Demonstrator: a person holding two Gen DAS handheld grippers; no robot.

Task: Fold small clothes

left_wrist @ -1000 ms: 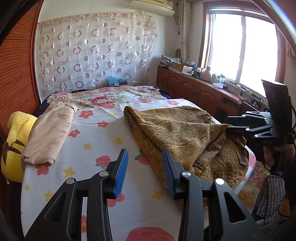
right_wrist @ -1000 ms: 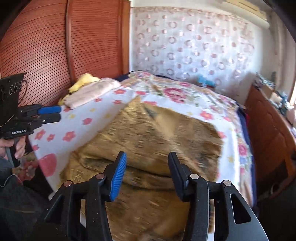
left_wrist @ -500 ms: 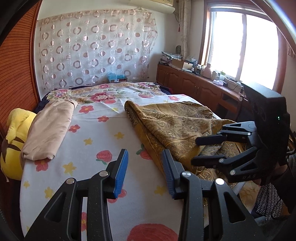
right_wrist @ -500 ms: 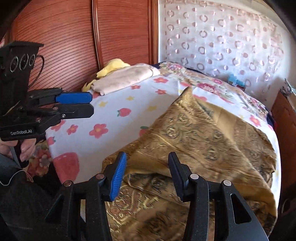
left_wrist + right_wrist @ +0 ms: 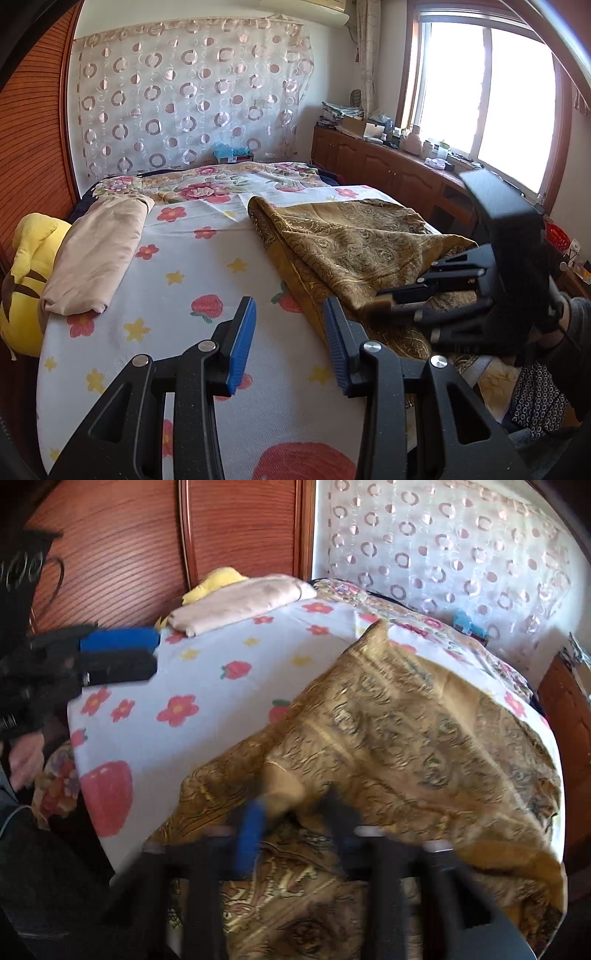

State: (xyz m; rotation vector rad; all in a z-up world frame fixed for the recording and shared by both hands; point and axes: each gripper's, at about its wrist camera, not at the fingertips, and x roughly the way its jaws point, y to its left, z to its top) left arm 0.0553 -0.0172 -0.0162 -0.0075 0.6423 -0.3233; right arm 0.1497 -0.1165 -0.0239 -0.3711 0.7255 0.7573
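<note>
A gold patterned garment [image 5: 347,243] lies rumpled on the right half of the bed, folded over on itself; it fills the right wrist view [image 5: 406,731]. My left gripper [image 5: 290,339] is open and empty above the white flowered bedsheet [image 5: 184,280], left of the garment's near edge. My right gripper [image 5: 295,812] is open, blurred, with its jaws around the garment's near folded edge; in the left wrist view it [image 5: 380,306] reaches into that edge from the right. The left gripper [image 5: 147,653] shows at the left of the right wrist view.
A folded beige cloth [image 5: 96,251] lies at the bed's left side beside a yellow plush toy [image 5: 22,280]. A wooden wardrobe [image 5: 129,554] stands left, a low cabinet [image 5: 388,173] with clutter runs under the window. A curtain [image 5: 184,99] hangs behind the bed.
My right gripper has moved down and forward to the garment's near folded edge, its jaws now around the fabric. The left gripper has stayed in place, open.
</note>
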